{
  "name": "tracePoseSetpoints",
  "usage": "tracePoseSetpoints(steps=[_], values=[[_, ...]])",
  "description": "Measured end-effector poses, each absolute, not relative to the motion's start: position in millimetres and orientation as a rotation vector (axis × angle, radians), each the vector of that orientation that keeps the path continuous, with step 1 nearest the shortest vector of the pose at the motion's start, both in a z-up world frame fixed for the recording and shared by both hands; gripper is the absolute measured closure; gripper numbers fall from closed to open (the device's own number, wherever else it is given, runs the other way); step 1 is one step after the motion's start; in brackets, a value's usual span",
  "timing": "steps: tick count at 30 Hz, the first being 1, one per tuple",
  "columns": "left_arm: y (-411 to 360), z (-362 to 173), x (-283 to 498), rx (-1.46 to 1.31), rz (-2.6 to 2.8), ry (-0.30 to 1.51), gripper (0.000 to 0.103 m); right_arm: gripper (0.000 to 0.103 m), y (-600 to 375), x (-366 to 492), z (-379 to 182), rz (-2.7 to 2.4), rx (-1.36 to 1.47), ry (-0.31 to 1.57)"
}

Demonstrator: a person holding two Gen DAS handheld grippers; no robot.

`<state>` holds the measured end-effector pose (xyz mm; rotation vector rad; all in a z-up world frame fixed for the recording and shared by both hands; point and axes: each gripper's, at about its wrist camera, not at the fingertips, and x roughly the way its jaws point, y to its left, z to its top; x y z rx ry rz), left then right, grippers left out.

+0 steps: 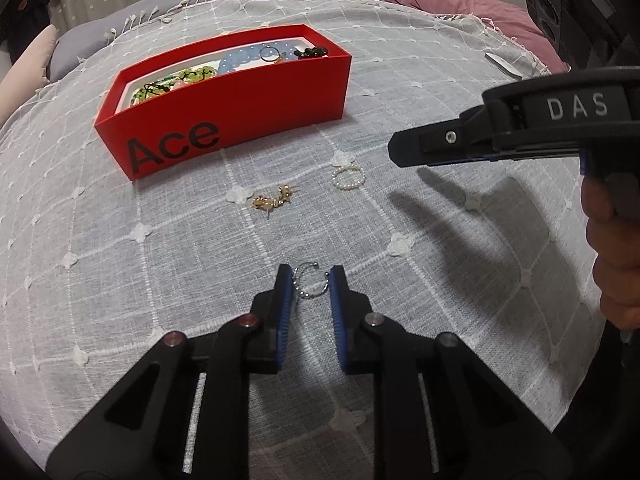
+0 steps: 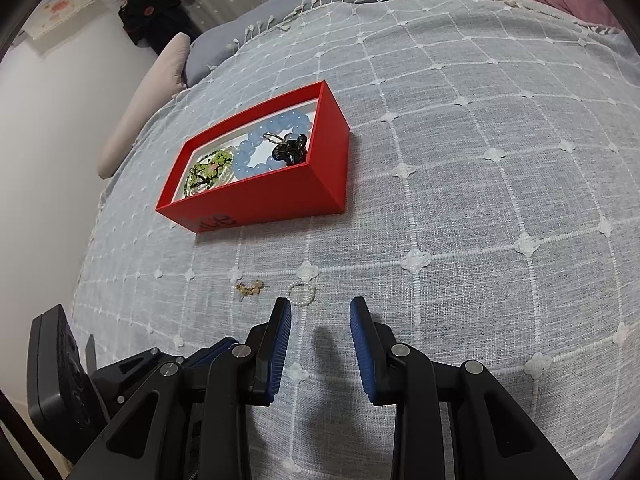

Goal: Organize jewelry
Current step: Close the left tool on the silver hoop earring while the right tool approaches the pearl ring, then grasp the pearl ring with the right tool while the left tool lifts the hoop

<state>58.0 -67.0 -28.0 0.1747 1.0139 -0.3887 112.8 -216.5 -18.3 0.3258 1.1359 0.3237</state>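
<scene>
Left wrist view: the left gripper (image 1: pixel 310 286) is seen low on a grey cloth (image 1: pixel 440 60), its jaws drawn narrow around a silver ring (image 1: pixel 309 283). The ring lies between the blue pads (image 1: pixel 285 312) and appears to touch both, though a firm grip cannot be confirmed. At 12 o'clock from the ring, well apart, gold earrings (image 1: pixel 274 200) are laid on the cloth, with a pearl ring (image 1: pixel 348 177) just to their 3 o'clock. A red box (image 1: pixel 240 108) marked "Ace" is set at 11 o'clock, holding green beads (image 1: pixel 172 82), a blue bracelet (image 1: pixel 244 60), a small ring (image 1: pixel 269 53) and a dark piece (image 1: pixel 312 53). At 2 o'clock the right gripper (image 1: pixel 404 152) is held by a hand (image 1: pixel 616 248) above the cloth.

Right wrist view: the right gripper's jaws are held partly apart with nothing between them, only bare cloth below. The pearl ring is seen just at 11 o'clock of the fingertips, the earrings further at 10 o'clock, the box beyond.
</scene>
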Motion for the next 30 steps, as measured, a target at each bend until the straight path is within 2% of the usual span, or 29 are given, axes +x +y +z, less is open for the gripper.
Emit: tracePoseSetpoints(steps=[9,11,21,25,30], values=[[-63,-25,58,0.158,-0.388,1.013,0.084,0.072,-216,115,-21,0.321,0.31,1.133],[-63,-25,58,0.165,-0.382,1.009,0.094,0.072,-217,116,-24,0.314,0.308,1.138],[-60,-22,58,0.147,-0.392,1.009,0.094,0.072,-214,116,-27,0.315,0.288,1.144],[-56,-17,59,0.131,-0.383,1.0,0.099,0.072,-214,117,-28,0.317,0.281,1.141],[-47,-14,64,0.091,-0.366,1.005,0.1,0.072,-212,118,-27,0.321,0.256,1.115]])
